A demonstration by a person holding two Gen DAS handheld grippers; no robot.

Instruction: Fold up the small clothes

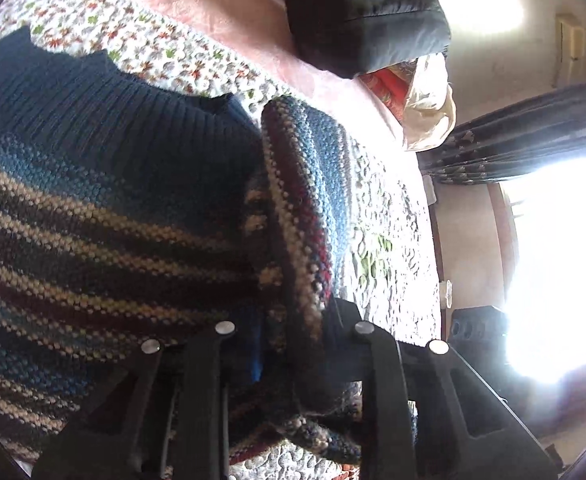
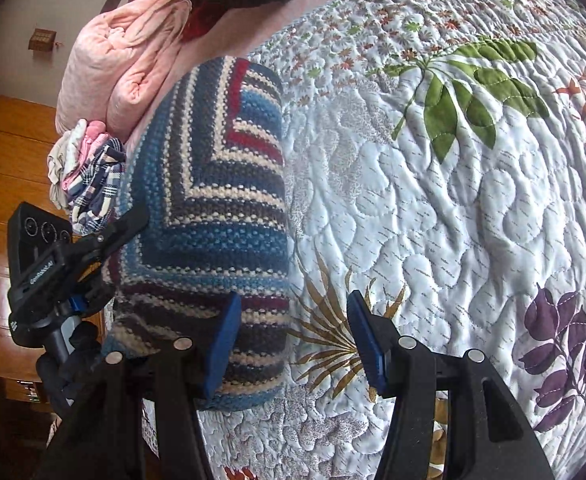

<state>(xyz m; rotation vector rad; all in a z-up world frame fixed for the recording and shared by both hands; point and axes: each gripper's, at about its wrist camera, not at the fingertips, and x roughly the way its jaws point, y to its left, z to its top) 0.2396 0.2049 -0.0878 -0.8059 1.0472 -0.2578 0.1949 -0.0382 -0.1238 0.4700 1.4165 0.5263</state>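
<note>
Right gripper (image 2: pixel 293 344) hangs with fingers spread, empty, beside the striped knitted sweater (image 2: pixel 213 208) lying folded on the quilted bedspread (image 2: pixel 433 200). Left gripper (image 1: pixel 293 344) pinches the sweater's edge.

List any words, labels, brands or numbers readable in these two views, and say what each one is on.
Nothing can be read for certain.
A small white label on the side of the left gripper, seen from the right wrist camera: too small and blurred to read.
A tiny white mark lower on the same gripper body: unreadable.
The striped sweater, the quilt and the plaid clothes pile show patterns only, no text.
</note>
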